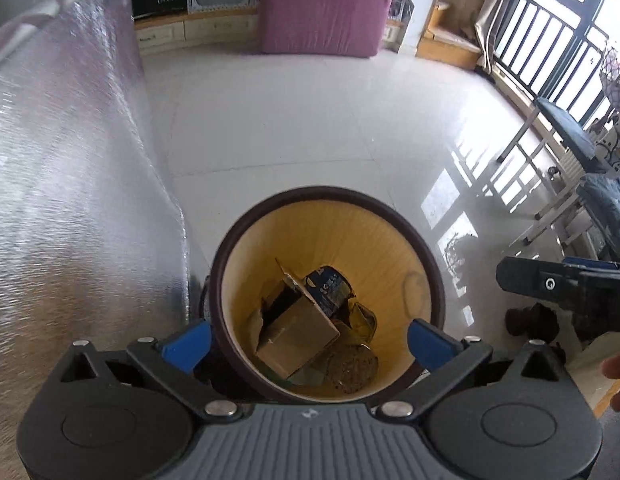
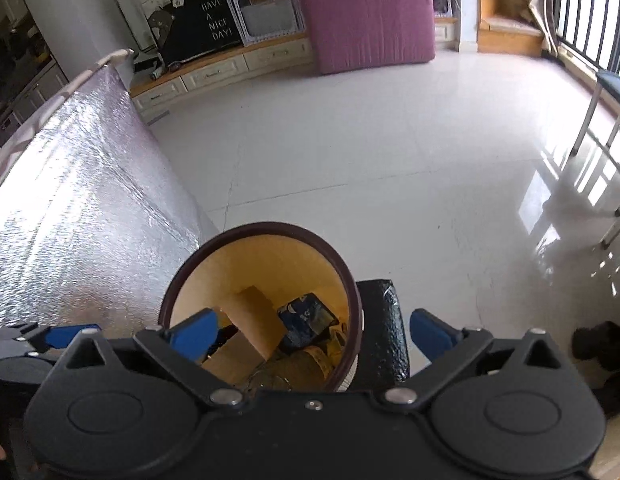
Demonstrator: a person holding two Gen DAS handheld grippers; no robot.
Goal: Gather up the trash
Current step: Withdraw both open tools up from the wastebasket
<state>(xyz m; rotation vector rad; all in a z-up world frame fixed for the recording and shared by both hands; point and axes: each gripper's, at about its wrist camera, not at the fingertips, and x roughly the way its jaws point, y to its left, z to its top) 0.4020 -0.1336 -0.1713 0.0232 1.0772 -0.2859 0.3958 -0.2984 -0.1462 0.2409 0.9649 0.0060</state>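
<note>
The floor (image 1: pixel 310 120) is glossy white tile, mirroring the window bars. Left of the bin (image 1: pixel 425 256) hangs a crinkled silver foil sheet (image 1: pixel 70 160), quilted in texture, its lower edge close beside the bin's rim. Well beyond the bin, a pink ribbed mattress (image 1: pixel 321 4) stands upright against the far wall.

The bin is round, with a dark brown rim and a smooth yellow inner wall that narrows toward the bottom. Just right of it in the right wrist view stands a black, shiny, wrinkled roll (image 2: pixel 383 328).

The trash lies at the bottom of the bin: a tan cardboard box (image 1: pixel 298 332), boxy and dented, leaning tilted; a dark blue printed wrapper (image 1: pixel 329 288) touching its upper right; and a round, brown, grainy disc (image 1: pixel 351 364) below the box.

The left gripper (image 1: pixel 308 336) hangs above the bin with its blue fingers (image 1: pixel 188 342) spread full wide on either side of the rim, nothing between them. The right gripper (image 2: pixel 311 334) sits likewise over the bin's right half, its blue fingers (image 2: pixel 196 334) as wide apart, empty too.
</note>
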